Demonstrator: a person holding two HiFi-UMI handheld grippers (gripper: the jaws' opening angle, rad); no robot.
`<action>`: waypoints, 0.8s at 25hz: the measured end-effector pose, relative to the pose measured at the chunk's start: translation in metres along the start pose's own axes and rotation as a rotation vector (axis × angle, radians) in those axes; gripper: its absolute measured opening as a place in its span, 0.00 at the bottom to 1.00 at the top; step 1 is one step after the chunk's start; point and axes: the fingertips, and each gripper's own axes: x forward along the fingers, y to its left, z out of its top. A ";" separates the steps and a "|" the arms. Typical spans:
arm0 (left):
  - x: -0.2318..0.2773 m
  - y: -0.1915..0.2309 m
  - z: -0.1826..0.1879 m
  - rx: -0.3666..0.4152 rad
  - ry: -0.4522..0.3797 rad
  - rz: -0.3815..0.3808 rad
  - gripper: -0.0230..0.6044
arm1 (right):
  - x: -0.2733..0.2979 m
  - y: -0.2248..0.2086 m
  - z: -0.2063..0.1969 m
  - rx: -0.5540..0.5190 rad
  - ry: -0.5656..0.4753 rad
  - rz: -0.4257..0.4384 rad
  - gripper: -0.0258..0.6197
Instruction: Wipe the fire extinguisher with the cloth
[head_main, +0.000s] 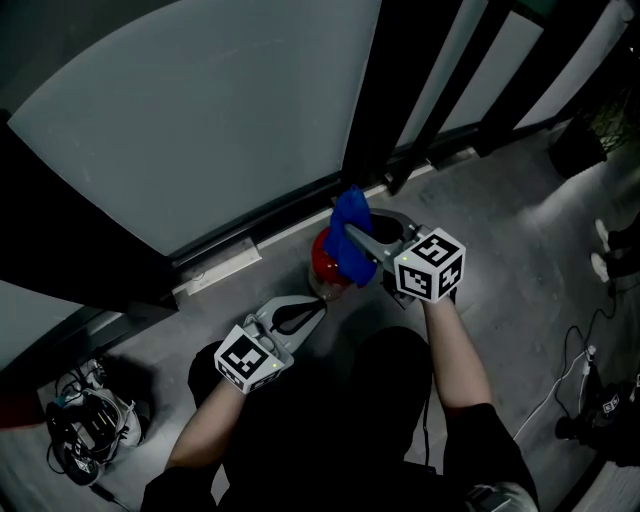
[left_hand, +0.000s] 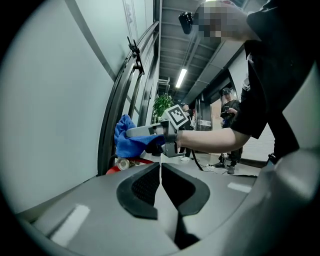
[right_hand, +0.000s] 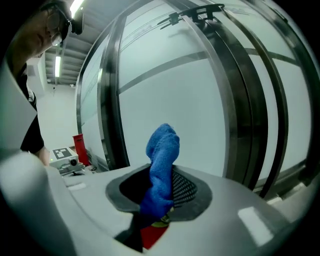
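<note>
So the fire extinguisher (head_main: 325, 262) was standing on the grey floor (head_main: 500, 230), right up against the bottom rail of a big frosted glass panel (head_main: 200, 120). From the head view you could only really see its red top.

The right tool (head_main: 352, 240) was clamped on a blue cloth (head_main: 350, 210). In the right gripper view the cloth (right_hand: 162, 165) was pinched between the jaws, with a bunch of it sticking up past the tips and a bit of red extinguisher (right_hand: 152, 235) showing just underneath. The cloth was sitting over the top of the extinguisher on the glass side.

The left tool (head_main: 322, 303) had its jaws pressed together with nothing between them, which the left gripper view showed pretty clearly. Its tips pointed at the near side of the extinguisher, just beside it. Couldn't tell if they were actually touching.

The person was crouched down low with both arms stretched forward. There was also a tangle of cables (head_main: 80, 420) on the floor off to the left, well away from everything.
</note>
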 end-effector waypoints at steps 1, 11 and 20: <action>0.000 -0.001 -0.001 -0.003 0.002 -0.001 0.07 | 0.003 -0.001 0.000 -0.014 0.008 -0.003 0.21; -0.005 -0.004 -0.006 -0.008 0.031 0.002 0.07 | 0.034 -0.023 -0.010 -0.048 0.129 -0.011 0.21; -0.003 -0.003 -0.005 -0.020 0.033 -0.005 0.06 | 0.035 -0.055 -0.026 -0.024 0.176 -0.156 0.21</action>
